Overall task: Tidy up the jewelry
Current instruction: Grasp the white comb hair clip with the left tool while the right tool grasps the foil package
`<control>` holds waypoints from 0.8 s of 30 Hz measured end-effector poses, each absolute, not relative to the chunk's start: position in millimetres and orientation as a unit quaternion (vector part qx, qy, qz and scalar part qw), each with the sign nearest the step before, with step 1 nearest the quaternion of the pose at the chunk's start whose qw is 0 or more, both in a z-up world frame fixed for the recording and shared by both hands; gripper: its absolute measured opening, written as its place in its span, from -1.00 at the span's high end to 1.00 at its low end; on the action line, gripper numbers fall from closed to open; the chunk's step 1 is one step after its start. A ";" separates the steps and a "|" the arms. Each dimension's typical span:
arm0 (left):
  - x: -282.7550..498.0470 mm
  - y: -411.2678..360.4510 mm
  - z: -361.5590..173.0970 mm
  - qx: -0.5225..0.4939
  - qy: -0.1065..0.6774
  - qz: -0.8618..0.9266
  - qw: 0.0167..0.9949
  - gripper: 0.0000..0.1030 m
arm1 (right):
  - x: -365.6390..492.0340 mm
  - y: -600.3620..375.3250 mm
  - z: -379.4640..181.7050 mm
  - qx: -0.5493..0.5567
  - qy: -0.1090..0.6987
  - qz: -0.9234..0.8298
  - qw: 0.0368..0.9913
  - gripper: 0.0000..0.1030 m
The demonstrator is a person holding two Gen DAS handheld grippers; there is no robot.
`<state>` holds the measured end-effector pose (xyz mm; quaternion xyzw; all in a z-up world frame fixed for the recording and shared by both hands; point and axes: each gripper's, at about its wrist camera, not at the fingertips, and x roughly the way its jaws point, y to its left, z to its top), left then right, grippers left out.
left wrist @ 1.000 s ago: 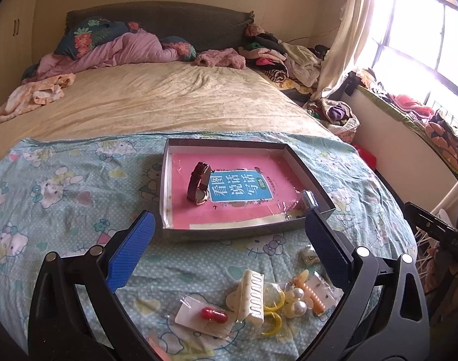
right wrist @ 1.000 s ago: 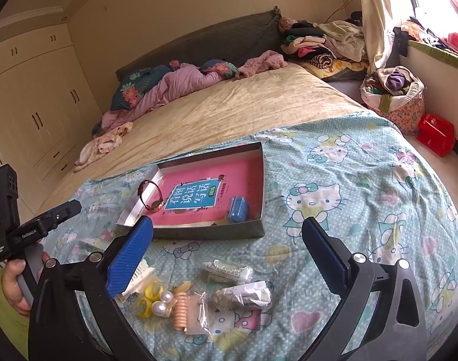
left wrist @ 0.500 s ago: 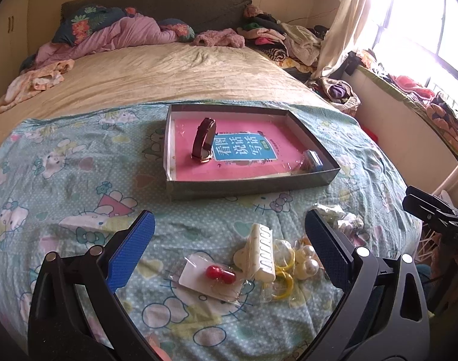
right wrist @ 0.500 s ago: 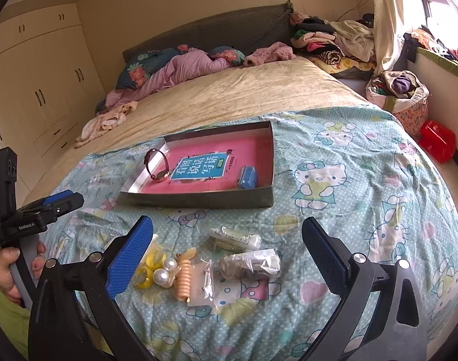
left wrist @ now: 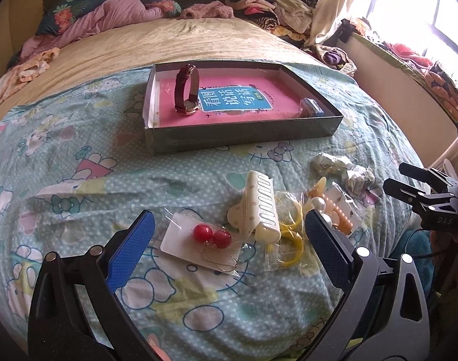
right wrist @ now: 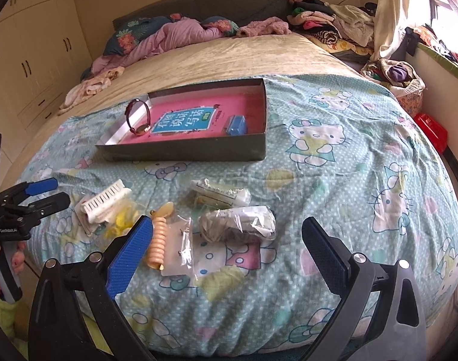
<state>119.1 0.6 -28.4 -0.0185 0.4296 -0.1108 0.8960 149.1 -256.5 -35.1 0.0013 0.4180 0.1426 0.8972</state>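
A shallow grey box (left wrist: pixel 244 134) (right wrist: pixel 183 150) with a pink bottom sits on the blue blanket. It holds a maroon watch (left wrist: pixel 186 90) (right wrist: pixel 140 117) and a small blue case (left wrist: pixel 311 108) (right wrist: pixel 236 124). In front lie red ball earrings on a white card (left wrist: pixel 212 236), a cream hair claw (left wrist: pixel 260 207) (right wrist: pixel 104 203), yellow rings (left wrist: pixel 289 234), a peach coil tie (right wrist: pixel 156 246), pearls (left wrist: pixel 319 203) and two plastic-wrapped packets (right wrist: pixel 238 224) (right wrist: pixel 219 195). My left gripper (left wrist: pixel 225 251) is open, low over the earring card. My right gripper (right wrist: pixel 227 251) is open, low over the packets.
The bed (left wrist: pixel 168 39) stretches behind the box, with pillows and a pink quilt (left wrist: pixel 108 15) at the headboard. Clothes are piled at the far right (right wrist: pixel 334 27). A wardrobe (right wrist: pixel 33 45) stands at left, a red bin (right wrist: pixel 431 131) on the floor at right.
Both grippers have dropped lower and drawn back toward the near edge of the bed. The loose items now sit between the fingers. Both stay open.
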 end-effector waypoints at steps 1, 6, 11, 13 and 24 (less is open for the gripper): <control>119.8 -0.9 -30.5 -0.018 0.432 -0.113 0.894 -0.81 | 151.2 -255.5 -39.9 -0.003 0.423 0.139 0.895 -0.92; 123.6 -8.9 -36.9 -0.016 0.438 -0.126 0.890 -0.81 | 164.4 -254.6 -63.1 -0.012 0.447 0.125 0.885 -0.92; 131.1 -17.8 -44.0 -0.017 0.446 -0.138 0.884 -0.78 | 179.8 -253.8 -78.4 -0.008 0.473 0.123 0.872 -0.92; 135.2 -21.9 -47.0 -0.017 0.449 -0.145 0.881 -0.61 | 186.8 -251.9 -81.9 -0.006 0.483 0.121 0.867 -0.92; 156.3 -29.3 -70.5 -0.015 0.470 -0.150 0.870 0.36 | 206.3 -236.1 -96.9 -0.027 0.505 0.107 0.856 -0.92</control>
